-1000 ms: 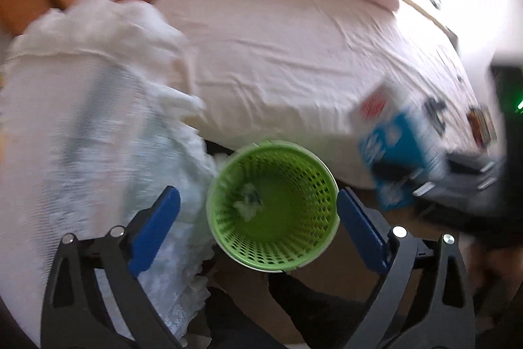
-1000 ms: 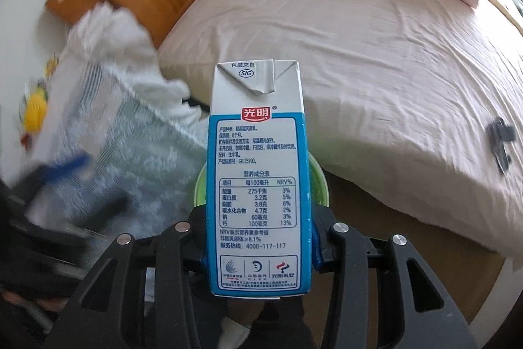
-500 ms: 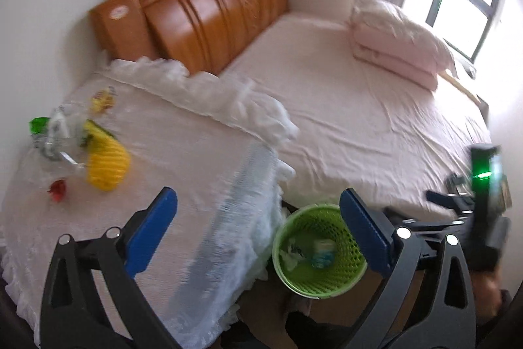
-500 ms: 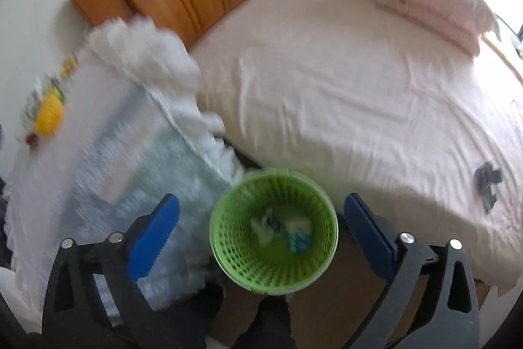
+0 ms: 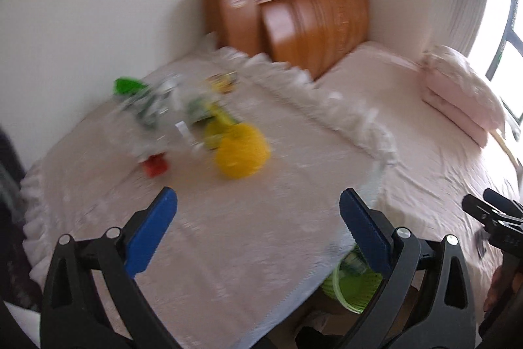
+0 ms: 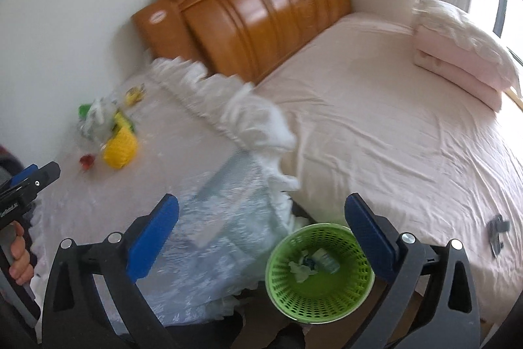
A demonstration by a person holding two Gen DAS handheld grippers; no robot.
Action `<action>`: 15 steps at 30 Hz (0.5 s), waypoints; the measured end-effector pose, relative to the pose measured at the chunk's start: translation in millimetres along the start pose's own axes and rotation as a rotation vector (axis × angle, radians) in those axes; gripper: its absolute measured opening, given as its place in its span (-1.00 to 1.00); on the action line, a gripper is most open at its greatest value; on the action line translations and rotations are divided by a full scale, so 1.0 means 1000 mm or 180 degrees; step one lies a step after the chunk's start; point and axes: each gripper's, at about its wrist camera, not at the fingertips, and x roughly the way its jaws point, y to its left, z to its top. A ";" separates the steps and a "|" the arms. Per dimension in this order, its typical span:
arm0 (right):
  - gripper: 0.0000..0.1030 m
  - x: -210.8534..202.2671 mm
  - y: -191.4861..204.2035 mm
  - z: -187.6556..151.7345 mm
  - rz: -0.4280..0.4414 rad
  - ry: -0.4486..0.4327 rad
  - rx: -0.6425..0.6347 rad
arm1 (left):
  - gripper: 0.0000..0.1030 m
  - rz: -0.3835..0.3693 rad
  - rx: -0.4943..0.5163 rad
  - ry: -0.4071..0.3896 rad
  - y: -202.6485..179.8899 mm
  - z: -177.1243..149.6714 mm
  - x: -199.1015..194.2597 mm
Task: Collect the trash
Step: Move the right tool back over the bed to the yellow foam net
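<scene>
Left wrist view: the left gripper (image 5: 258, 218) stands wide open with nothing between its blue pads. A second ago it looked straight down into the green basket (image 5: 351, 291); now only a slice of that basket shows at 5 o'clock, tucked under the edge of the lace-covered table (image 5: 228, 234). The remaining litter pile (image 5: 183, 120) lies at 11 o'clock; blur hides detail, but it looks like crumpled clear plastic, a yellow net ball and a red scrap.

Right wrist view: the right gripper (image 6: 261, 224) has just opened fully and is empty. The milk carton (image 6: 323, 259) it held a second ago lies inside the basket at 5 o'clock, among white scraps. One item is binned; the tabletop pile at 9 o'clock is likely next.
</scene>
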 end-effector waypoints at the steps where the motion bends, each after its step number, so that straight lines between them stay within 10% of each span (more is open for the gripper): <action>1: 0.95 0.003 0.006 0.000 0.0017 0.0017 -0.0038 | 0.85 0.0031 -0.0057 0.0019 0.010 -0.001 0.001; 15: 0.95 0.042 0.080 0.018 0.0305 0.0237 -0.0395 | 0.85 0.0285 -0.0591 0.0134 0.086 -0.008 0.014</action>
